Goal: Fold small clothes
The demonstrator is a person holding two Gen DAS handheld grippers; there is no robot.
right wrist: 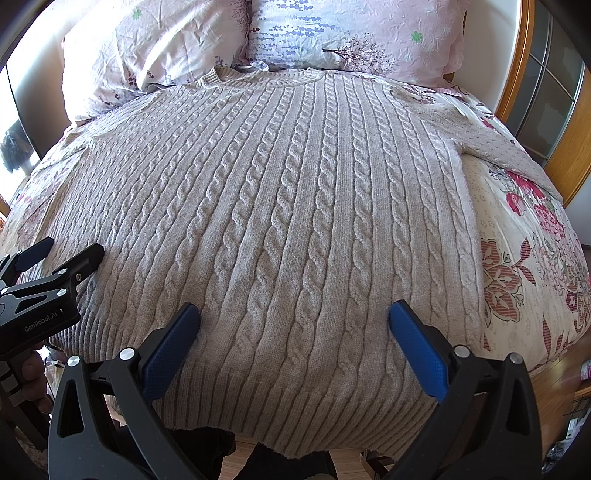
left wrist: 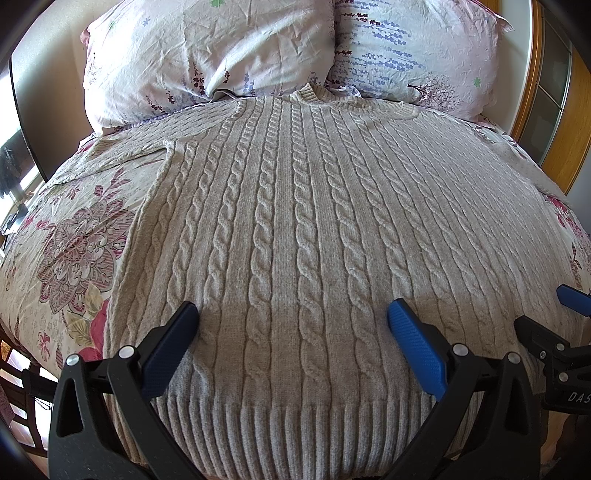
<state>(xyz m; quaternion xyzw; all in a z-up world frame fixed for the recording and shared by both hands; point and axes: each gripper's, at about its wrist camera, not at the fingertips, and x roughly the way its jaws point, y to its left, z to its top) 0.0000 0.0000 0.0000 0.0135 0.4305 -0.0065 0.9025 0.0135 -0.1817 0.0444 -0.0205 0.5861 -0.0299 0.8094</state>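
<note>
Both grippers — left gripper (left wrist: 291,314) and right gripper (right wrist: 293,314) — hover with jaws spread wide over one cable-knit sweater (left wrist: 295,221), flat on the bed (left wrist: 66,240) below two pillows (left wrist: 207,51).

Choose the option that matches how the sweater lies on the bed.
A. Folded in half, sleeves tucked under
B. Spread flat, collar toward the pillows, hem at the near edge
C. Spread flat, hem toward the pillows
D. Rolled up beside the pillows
B: the sweater lies open and flat, its collar by the pillows and its ribbed hem nearest both open hand-held grippers.
</note>
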